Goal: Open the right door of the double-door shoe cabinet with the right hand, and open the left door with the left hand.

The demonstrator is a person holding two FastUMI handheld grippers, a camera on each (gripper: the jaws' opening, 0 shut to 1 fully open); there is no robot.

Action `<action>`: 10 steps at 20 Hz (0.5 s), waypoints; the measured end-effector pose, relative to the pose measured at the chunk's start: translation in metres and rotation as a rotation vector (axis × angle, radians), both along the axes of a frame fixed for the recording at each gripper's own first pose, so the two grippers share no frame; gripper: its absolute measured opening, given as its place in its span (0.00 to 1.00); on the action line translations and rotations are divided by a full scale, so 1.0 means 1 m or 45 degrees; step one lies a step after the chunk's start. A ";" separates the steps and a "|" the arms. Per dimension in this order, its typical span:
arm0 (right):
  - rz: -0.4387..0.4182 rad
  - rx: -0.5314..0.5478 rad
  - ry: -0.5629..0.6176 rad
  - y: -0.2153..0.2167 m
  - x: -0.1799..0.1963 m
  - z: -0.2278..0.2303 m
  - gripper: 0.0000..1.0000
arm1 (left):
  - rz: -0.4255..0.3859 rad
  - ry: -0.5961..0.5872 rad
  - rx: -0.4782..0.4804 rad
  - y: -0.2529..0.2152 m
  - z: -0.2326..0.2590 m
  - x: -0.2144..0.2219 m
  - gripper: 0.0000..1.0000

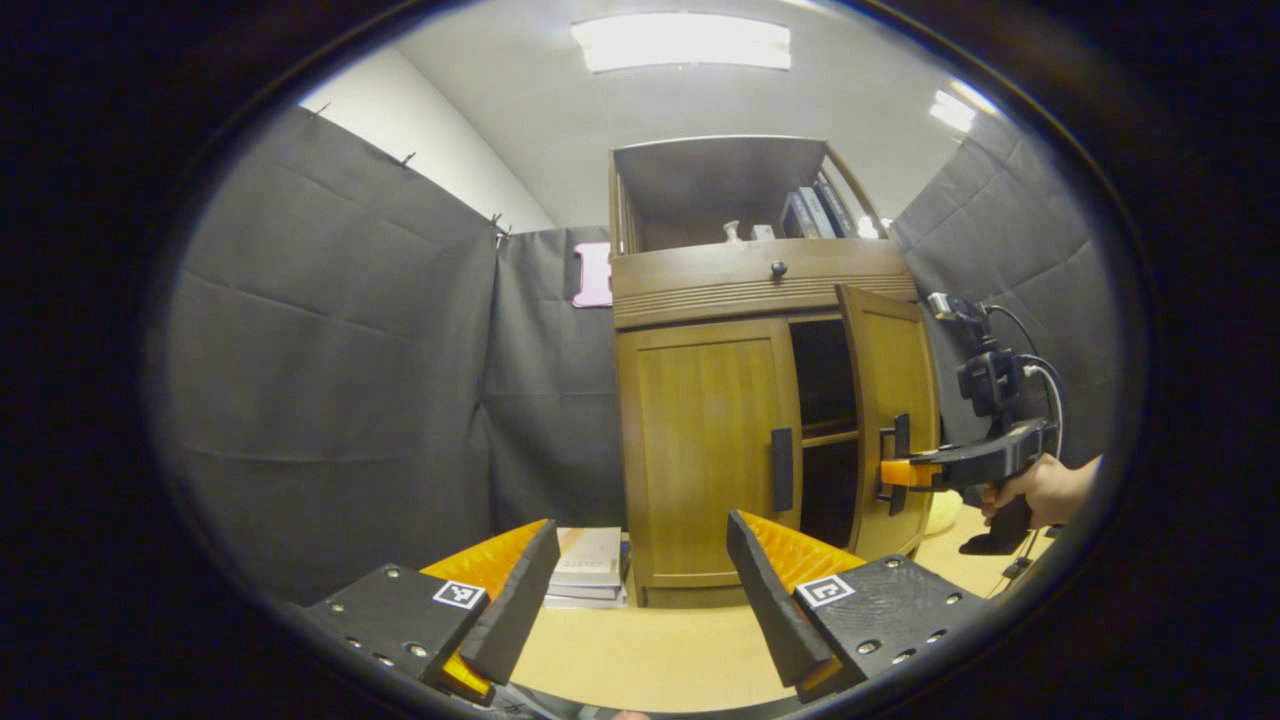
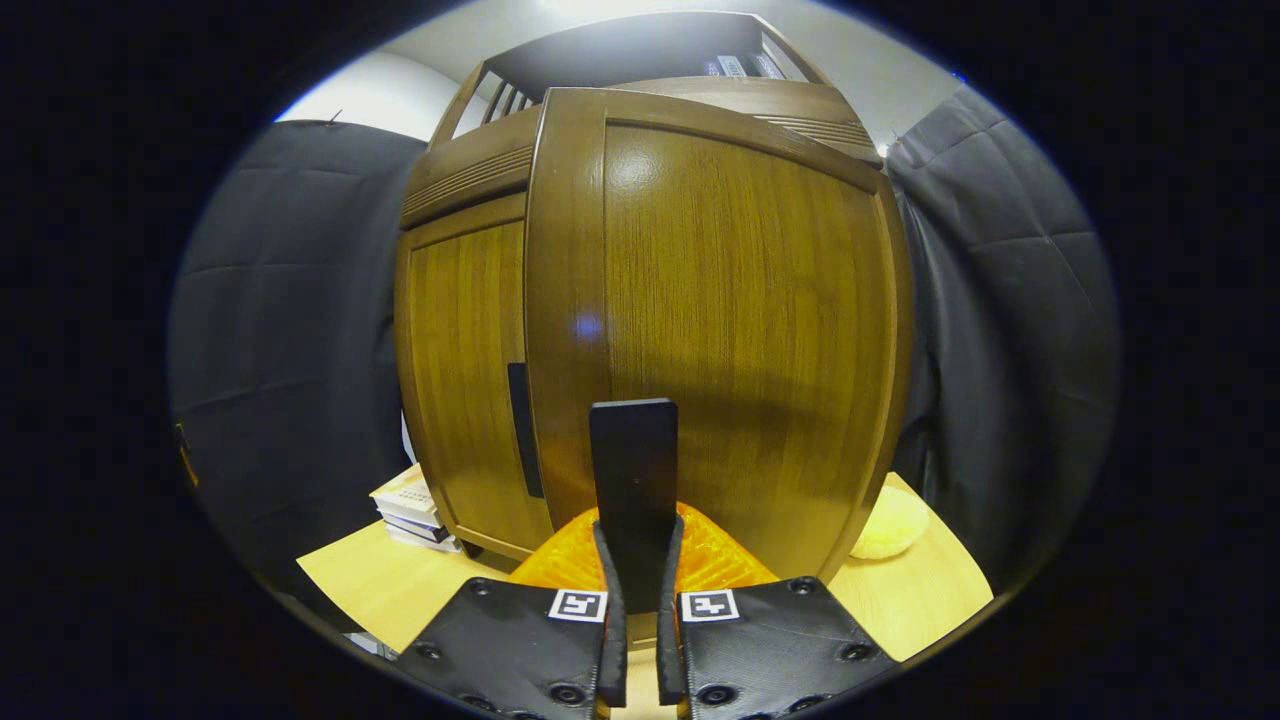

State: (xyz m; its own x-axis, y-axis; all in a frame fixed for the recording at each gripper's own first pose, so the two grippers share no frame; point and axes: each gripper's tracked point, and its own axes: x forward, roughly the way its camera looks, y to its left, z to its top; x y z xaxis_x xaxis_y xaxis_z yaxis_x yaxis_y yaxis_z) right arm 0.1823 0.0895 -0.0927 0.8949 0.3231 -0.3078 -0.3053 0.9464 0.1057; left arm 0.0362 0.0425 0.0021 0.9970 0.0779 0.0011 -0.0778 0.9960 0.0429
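While the right claw (image 2: 640,600) pinches the right door's handle (image 2: 632,470), door (image 2: 740,330) ajar, the left claw (image 1: 640,590) gapes wide before the shut left door (image 1: 705,450); no writing readable

Ahead of my left claw, dark grey cloth walls (image 1: 340,380) enclose the booth on both sides, pinned in panels with visible creases. Above the cloth, a white room wall (image 1: 420,140) meets a pale ceiling (image 1: 560,110). A rectangular ceiling light (image 1: 682,42) sits overhead, with a second light (image 1: 952,110) farther right. Below the claw, a light wooden desk (image 1: 650,650) spans the foreground. A stack of books (image 1: 588,570) rests on the desk, ahead and just left. From my right claw, a yellow soft item (image 2: 890,522) lies on the desk to the right.
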 end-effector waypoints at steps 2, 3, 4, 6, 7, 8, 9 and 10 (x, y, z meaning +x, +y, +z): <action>0.001 0.003 0.005 -0.006 -0.006 -0.001 0.13 | -0.018 -0.009 -0.004 -0.003 0.001 0.001 0.97; -0.001 0.003 0.007 -0.008 -0.008 0.000 0.13 | -0.027 -0.012 -0.005 -0.004 0.001 0.002 0.97; -0.006 0.004 0.007 -0.011 -0.012 -0.001 0.10 | -0.035 -0.011 -0.006 -0.004 0.001 0.002 0.97; -0.013 0.000 0.008 -0.015 -0.017 -0.003 0.10 | -0.049 -0.006 -0.010 -0.006 -0.002 0.002 0.97; -0.014 -0.002 0.008 -0.019 -0.021 -0.002 0.10 | -0.057 -0.006 -0.012 -0.007 -0.003 0.003 0.97; -0.015 -0.002 0.010 -0.021 -0.023 0.000 0.10 | -0.064 -0.006 -0.012 -0.006 -0.006 0.005 0.97; -0.016 -0.001 0.010 -0.025 -0.025 0.002 0.10 | -0.072 -0.008 -0.012 -0.006 -0.006 0.006 0.97; -0.018 -0.001 0.010 -0.027 -0.027 0.000 0.11 | -0.081 -0.009 -0.012 -0.007 -0.007 0.005 0.97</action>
